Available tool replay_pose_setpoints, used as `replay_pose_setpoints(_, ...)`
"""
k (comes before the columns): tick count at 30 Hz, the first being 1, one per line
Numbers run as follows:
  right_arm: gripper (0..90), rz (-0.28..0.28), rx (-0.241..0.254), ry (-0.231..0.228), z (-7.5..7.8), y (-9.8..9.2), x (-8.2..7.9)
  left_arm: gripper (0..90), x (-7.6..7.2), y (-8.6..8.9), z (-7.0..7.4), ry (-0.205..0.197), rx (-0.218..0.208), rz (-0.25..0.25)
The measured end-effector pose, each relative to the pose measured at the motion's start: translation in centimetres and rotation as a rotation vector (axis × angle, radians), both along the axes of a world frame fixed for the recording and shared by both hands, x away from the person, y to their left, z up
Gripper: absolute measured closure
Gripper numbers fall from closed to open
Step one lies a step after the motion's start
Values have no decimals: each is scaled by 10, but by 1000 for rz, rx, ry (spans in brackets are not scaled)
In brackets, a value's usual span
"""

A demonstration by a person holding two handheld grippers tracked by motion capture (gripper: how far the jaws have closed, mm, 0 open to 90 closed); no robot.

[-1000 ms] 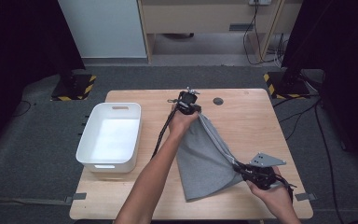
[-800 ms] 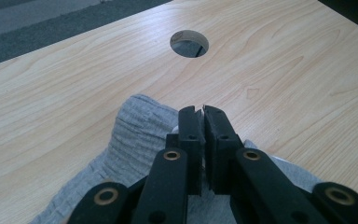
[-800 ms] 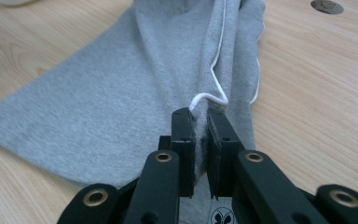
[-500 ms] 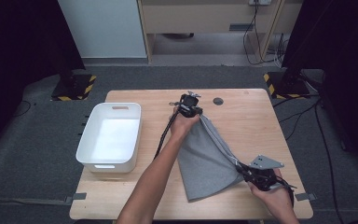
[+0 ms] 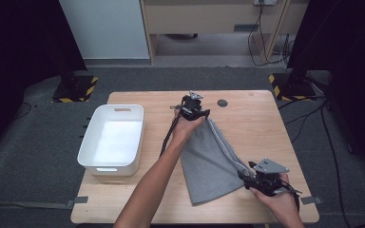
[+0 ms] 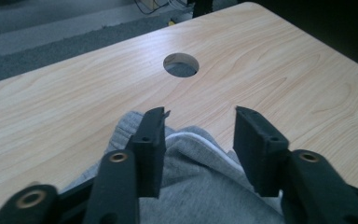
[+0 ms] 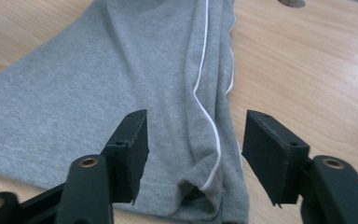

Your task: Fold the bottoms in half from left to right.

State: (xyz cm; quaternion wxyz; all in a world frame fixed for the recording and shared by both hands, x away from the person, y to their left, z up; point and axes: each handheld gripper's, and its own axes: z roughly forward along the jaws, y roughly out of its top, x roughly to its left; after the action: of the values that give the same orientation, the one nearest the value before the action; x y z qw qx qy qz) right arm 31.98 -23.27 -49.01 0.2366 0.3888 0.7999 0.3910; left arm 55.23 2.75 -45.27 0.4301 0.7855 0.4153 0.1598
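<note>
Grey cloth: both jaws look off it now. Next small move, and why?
Probably lift both grippers clear. The left gripper and right gripper have just been opening; their jaws stand apart around the grey cloth without pinching it, and it lies flat on the table, so the fold looks placed.

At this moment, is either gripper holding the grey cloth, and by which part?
Neither. Both the left gripper and right gripper have just been opening; the grey cloth lies between their fingers, released at opposite ends.
</note>
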Motion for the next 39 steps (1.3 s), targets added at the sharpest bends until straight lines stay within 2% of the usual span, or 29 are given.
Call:
replay_pose_setpoints(4,271,-19,-7,-16,2,5,3,445,-7,3,5,-23,13,-16)
replay_pose_setpoints(6,226,-25,-11,-21,4,8,5,420,-10,7,6,-25,22,-13)
replay_pose_setpoints(7,206,-26,-8,-25,4,9,8,404,-12,8,6,-21,14,-12)
replay_pose_setpoints(10,146,-29,6,-11,6,13,17,380,-17,12,6,-23,31,-23)
replay_pose_setpoints(16,90,-35,26,2,11,22,34,281,-27,20,6,-26,34,-21)
replay_pose_setpoints(22,71,-37,70,0,17,25,49,189,-35,24,12,-26,54,-47)
replay_pose_setpoints(28,44,-21,73,-25,24,34,61,99,-41,28,14,-19,32,-42)
replay_pose_setpoints(30,42,-16,71,-34,28,37,63,94,-44,30,13,-6,9,-40)
replay_pose_setpoints(34,45,-13,76,-54,35,45,69,94,-47,36,12,-3,19,-39)
replay_pose_setpoints(39,64,-11,44,-67,40,56,77,94,-51,45,11,-5,13,-29)
